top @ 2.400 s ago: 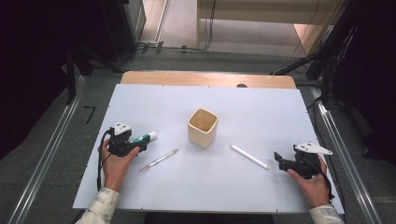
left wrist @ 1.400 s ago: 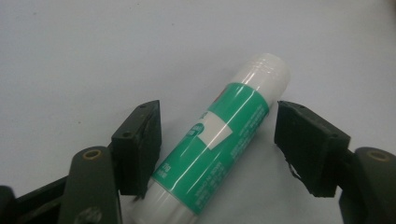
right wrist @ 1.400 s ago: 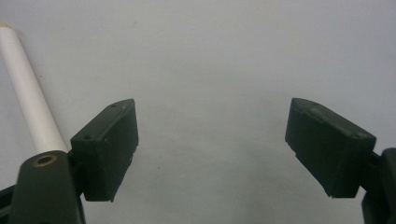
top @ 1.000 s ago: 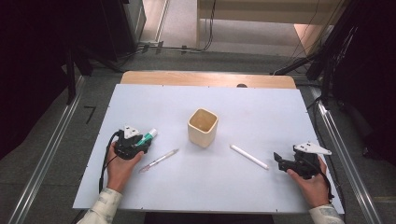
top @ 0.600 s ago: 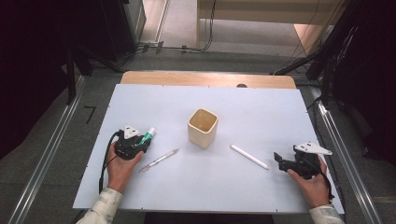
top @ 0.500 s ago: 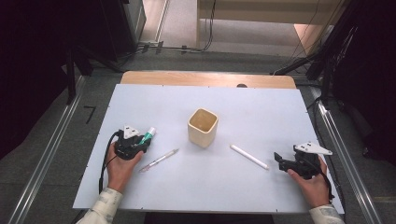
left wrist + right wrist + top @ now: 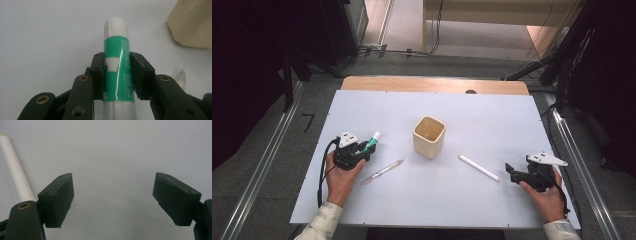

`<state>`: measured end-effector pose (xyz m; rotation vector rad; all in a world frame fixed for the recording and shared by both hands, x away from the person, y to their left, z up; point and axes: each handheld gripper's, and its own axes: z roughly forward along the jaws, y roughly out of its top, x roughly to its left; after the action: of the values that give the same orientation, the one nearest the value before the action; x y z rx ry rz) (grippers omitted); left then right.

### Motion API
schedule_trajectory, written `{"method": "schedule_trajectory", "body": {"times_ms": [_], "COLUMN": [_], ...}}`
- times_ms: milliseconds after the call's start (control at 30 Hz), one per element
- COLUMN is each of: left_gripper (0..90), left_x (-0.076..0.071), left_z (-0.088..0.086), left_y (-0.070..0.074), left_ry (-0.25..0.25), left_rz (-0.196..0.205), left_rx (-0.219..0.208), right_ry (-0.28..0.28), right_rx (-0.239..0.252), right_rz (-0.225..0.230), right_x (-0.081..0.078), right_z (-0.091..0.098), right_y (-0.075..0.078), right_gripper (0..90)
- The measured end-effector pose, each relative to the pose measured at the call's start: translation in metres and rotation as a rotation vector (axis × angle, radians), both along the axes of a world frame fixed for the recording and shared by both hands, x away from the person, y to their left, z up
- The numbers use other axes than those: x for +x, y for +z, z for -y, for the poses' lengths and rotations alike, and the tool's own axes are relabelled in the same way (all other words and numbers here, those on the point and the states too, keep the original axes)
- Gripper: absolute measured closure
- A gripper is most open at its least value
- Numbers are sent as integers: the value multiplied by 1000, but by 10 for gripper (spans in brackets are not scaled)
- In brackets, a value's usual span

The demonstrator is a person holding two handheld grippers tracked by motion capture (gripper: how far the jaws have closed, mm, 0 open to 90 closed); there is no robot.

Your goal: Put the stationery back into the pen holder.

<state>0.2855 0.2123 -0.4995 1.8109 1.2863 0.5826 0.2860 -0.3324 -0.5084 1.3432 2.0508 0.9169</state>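
My left gripper [image 7: 117,68] is shut on a green and white glue stick [image 7: 117,67], its white cap pointing away from me. In the high view that gripper [image 7: 364,149] sits at the table's left with the glue stick [image 7: 372,141] poking out toward the cup. A beige square cup [image 7: 429,136] stands open at the table's middle; its corner [image 7: 192,22] shows in the left gripper view. My right gripper [image 7: 113,200] is open above bare table, and in the high view it [image 7: 510,171] rests at the right, just right of a white stick [image 7: 479,167].
A clear pen [image 7: 382,172] lies between the left gripper and the cup; its tip [image 7: 180,76] shows beside the left jaws. The white stick [image 7: 16,168] runs along the left of the right gripper view. The white board [image 7: 492,107] covers the table, with a wooden strip [image 7: 432,85] behind.
The left gripper has moved right with the glue stick, closer to the pen and the cup. The right gripper has stayed put.
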Motion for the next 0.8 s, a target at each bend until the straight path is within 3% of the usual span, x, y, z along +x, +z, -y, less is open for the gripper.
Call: {"method": "schedule_trajectory", "body": {"times_ms": [300, 800], "left_gripper": [668, 669], "left_x": [-8, -5], "left_z": [20, 43], "left_y": [22, 42], "left_ry": [-52, -103], "left_rz": [50, 87], "left_rx": [-51, -91], "right_ry": [2, 4], "right_rx": [9, 7], "right_rz": [9, 7], "right_x": [-1, -1], "right_z": [1, 0], "right_y": [1, 1], "right_gripper": [157, 157]}}
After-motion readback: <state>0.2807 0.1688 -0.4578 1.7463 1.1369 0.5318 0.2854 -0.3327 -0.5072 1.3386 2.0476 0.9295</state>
